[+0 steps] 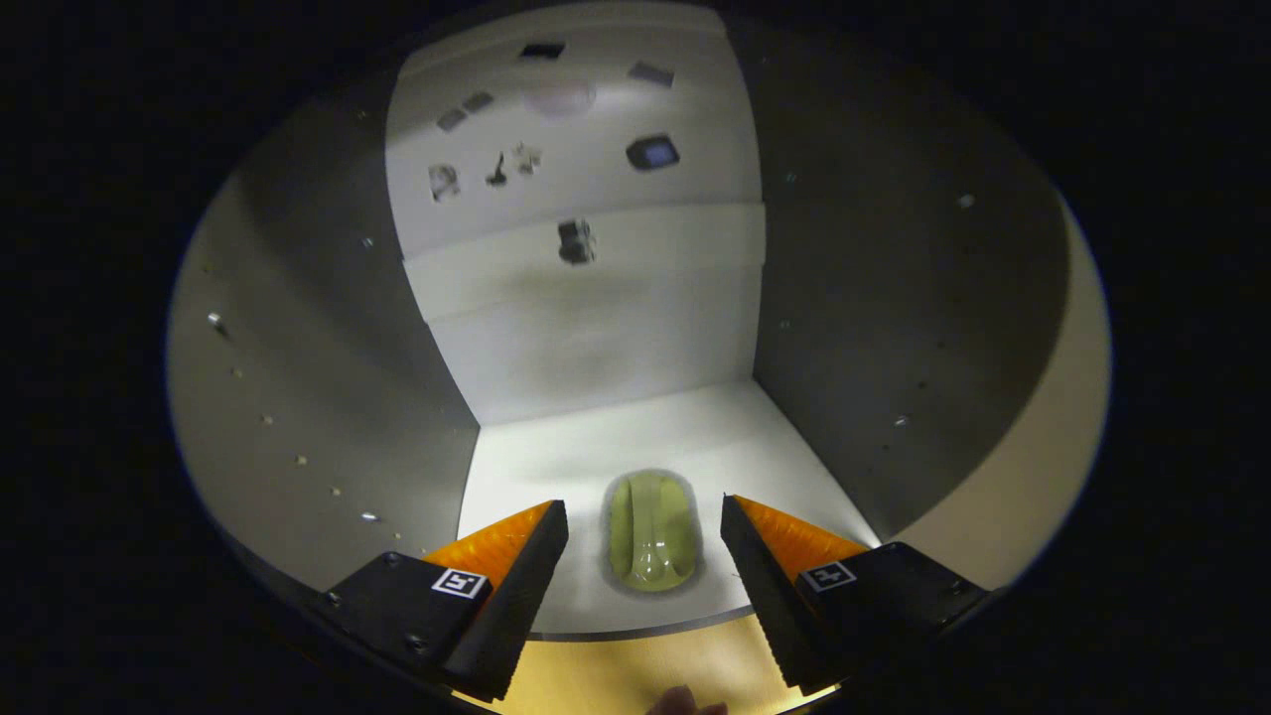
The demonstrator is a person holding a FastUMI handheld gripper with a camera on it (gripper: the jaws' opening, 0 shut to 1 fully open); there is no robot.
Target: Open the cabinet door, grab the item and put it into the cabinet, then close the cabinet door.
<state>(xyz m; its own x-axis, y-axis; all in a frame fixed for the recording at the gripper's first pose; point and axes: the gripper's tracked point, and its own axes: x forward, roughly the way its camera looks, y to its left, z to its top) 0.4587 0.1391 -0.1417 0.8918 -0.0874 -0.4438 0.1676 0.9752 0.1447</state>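
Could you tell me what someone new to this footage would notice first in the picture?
First the pale green item, lying on the white cabinet floor between the fingers of the open tongs, neither finger touching it. Then the cabinet's grey side walls, dotted with small holes, flanking a bright back panel.

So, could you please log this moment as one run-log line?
stage: item placed | gripper: open, fingers either side of the yellow-green rounded item | item: on white cabinet floor | door: not yet closed
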